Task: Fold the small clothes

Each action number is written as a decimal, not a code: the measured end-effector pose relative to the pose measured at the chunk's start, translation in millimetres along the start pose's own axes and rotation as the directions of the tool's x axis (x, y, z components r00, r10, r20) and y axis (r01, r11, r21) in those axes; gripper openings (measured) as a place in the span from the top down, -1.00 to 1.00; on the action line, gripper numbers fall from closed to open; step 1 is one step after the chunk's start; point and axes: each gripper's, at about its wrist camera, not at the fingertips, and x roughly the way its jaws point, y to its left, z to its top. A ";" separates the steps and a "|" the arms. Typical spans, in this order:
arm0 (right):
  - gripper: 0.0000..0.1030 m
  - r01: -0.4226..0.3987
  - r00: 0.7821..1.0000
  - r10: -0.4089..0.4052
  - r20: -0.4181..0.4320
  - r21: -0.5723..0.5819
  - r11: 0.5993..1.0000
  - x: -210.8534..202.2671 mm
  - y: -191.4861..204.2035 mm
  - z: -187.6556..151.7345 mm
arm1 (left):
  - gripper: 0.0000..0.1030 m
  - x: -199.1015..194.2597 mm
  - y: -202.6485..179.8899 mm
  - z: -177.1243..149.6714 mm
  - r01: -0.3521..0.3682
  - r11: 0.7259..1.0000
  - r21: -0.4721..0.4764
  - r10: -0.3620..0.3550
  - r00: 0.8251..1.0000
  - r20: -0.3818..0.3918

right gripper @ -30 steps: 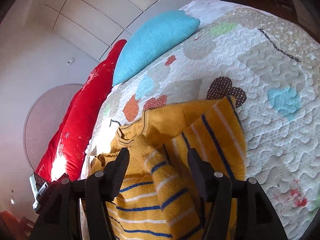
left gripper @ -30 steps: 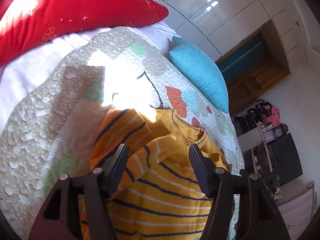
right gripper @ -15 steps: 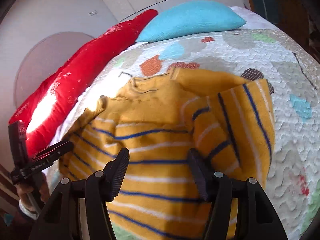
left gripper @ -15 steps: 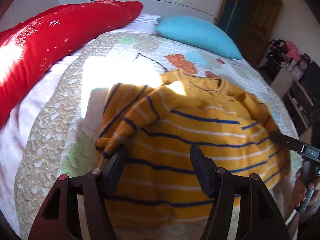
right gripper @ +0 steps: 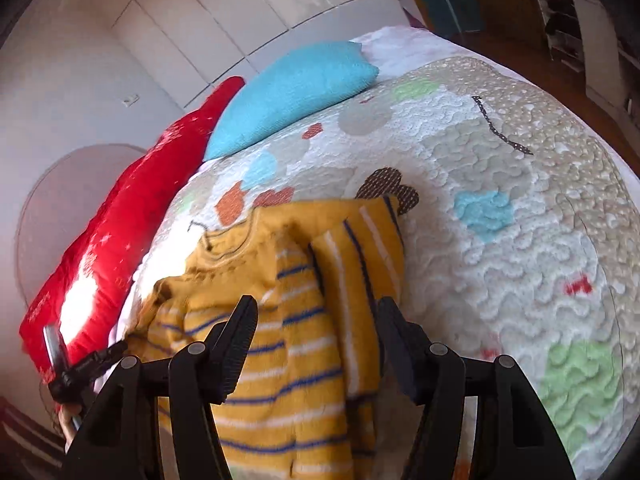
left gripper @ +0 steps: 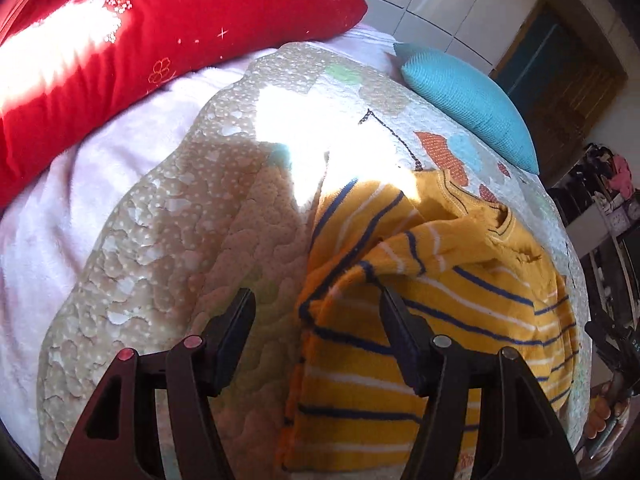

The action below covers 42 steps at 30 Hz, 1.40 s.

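Note:
A small yellow sweater with navy and white stripes (left gripper: 440,320) lies on the quilted bedspread (left gripper: 180,248), both sleeves folded in over its body. My left gripper (left gripper: 316,320) is open and empty, hovering over the sweater's left edge where the folded sleeve cuff lies. In the right wrist view the sweater (right gripper: 288,340) lies below my right gripper (right gripper: 316,328), which is open and empty above the right folded sleeve (right gripper: 360,264). Each gripper shows at the edge of the other's view: the right one in the left wrist view (left gripper: 612,344), the left one in the right wrist view (right gripper: 80,368).
A long red pillow (left gripper: 120,40) and a turquoise cushion (left gripper: 468,96) lie at the head of the bed. A white blanket (left gripper: 80,184) shows beside the quilt. Shelves and furniture (left gripper: 608,200) stand beyond the bed's right side.
Both grippers stayed open and empty. The left gripper swung left over the sweater's left edge. The right gripper shifted toward the right folded sleeve and moved closer to the sweater.

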 end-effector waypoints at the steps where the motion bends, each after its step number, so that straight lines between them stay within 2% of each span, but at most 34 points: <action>1: -0.29 -0.043 0.999 0.043 -0.007 -0.016 0.999 -10.0 3.3 -12.7 | -0.23 -10.4 -4.2 -7.0 0.000 1.000 0.027 -0.001 1.000 0.022; 3: -0.29 -0.167 0.985 0.166 -0.047 -0.029 0.986 -19.3 9.1 -37.0 | -0.23 -25.8 -15.7 -21.3 0.013 0.995 0.097 -0.018 0.998 0.054; 5: -0.29 -0.297 0.946 0.298 -0.128 0.032 0.954 -7.3 4.3 -55.4 | -0.23 -28.6 -28.2 -35.2 0.014 0.986 0.166 -0.023 0.998 0.052; 6: -0.29 -0.294 0.942 0.298 -0.154 0.054 0.954 0.8 -0.2 -64.6 | -0.23 -24.6 -32.4 -40.1 0.010 0.982 0.188 -0.018 0.999 0.041; 7: -0.29 -0.235 0.956 0.242 -0.164 0.061 0.970 9.2 -8.0 -68.3 | -0.23 -18.0 -34.3 -44.3 0.004 0.981 0.196 -0.008 1.000 0.024; 8: -0.10 -0.158 0.973 0.166 -0.162 0.064 0.985 15.7 -18.4 -69.3 | -0.23 -10.3 -33.2 -46.5 -0.016 0.982 0.190 0.015 1.000 0.009; 9: 0.40 -0.095 0.983 0.105 -0.148 0.068 0.993 18.1 -29.6 -67.7 | -0.23 -3.1 -29.1 -47.7 -0.052 0.983 0.178 0.052 0.999 0.003; 10: 0.41 -0.024 0.991 0.034 -0.128 0.081 0.996 15.4 -38.5 -63.7 | -0.23 3.9 -24.6 -47.0 -0.101 0.980 0.169 0.102 0.995 0.007; 11: 0.18 0.076 0.992 -0.066 -0.107 0.092 0.993 8.8 -43.7 -59.2 | -0.23 8.6 -18.2 -46.5 -0.142 0.977 0.157 0.141 0.990 0.015; 12: 0.14 0.088 0.994 -0.081 -0.076 0.094 0.992 0.7 -43.4 -54.5 | -0.23 11.7 -11.4 -45.5 -0.149 0.980 0.135 0.149 0.989 0.016; 14: 0.13 0.065 0.998 -0.064 -0.025 0.071 0.995 -19.6 -29.2 -47.6 | -0.25 13.8 0.7 -47.3 -0.096 0.992 0.080 0.095 0.995 0.017; 15: 0.05 0.055 0.998 -0.055 -0.005 0.038 0.998 -27.5 -14.4 -44.2 | -0.25 14.0 3.1 -49.9 -0.085 0.994 0.072 0.083 0.996 0.032; 18: 0.01 0.023 1.000 -0.022 0.008 -0.103 0.994 -28.1 46.7 -32.5 | -0.28 13.9 0.5 -57.6 -0.100 0.992 0.083 0.093 0.993 0.077; 21: 0.01 -0.048 0.997 0.035 -0.068 -0.201 0.979 14.4 113.1 -27.2 | -0.28 13.6 1.4 -59.3 -0.097 0.992 0.081 0.089 0.991 0.096; 25: 0.05 -0.074 0.984 0.022 -0.177 -0.291 0.954 100.6 185.1 -29.8 | -0.28 11.1 13.6 -61.2 -0.027 0.999 0.036 0.023 0.993 0.114; 27: 0.09 -0.062 0.972 -0.024 -0.233 -0.354 0.933 147.9 217.0 -35.0 | -0.28 9.5 17.3 -62.5 -0.001 1.000 0.023 -0.002 0.992 0.124; 29: 0.14 -0.012 0.961 -0.113 -0.253 -0.444 0.896 191.2 241.9 -41.9 | -0.28 8.9 19.4 -63.0 0.014 1.000 0.016 -0.016 0.991 0.130; 31: 0.11 0.061 0.952 -0.209 -0.226 -0.528 0.847 225.4 260.9 -43.9 | -0.28 8.5 19.9 -63.6 0.022 1.000 0.012 -0.024 0.991 0.134; 33: 0.10 0.089 0.954 -0.236 -0.183 -0.580 0.810 247.3 277.2 -38.8 | -0.28 8.2 19.8 -64.1 0.026 1.000 0.011 -0.028 0.990 0.136; 36: 0.10 0.106 0.937 -0.282 -0.207 -0.600 0.793 287.3 295.4 -28.7 | -0.29 7.8 21.6 -63.5 0.041 0.999 0.005 -0.041 0.989 0.139; 39: 0.10 0.147 0.927 -0.334 -0.171 -0.653 0.743 313.7 313.6 -28.0 | -0.29 7.2 23.9 -63.5 0.059 0.998 -0.004 -0.058 0.989 0.139; 42: 0.04 0.179 0.920 -0.363 -0.149 -0.665 0.725 326.7 325.2 -23.0 | -0.30 6.0 25.4 -64.5 0.070 0.998 -0.008 -0.068 0.988 0.140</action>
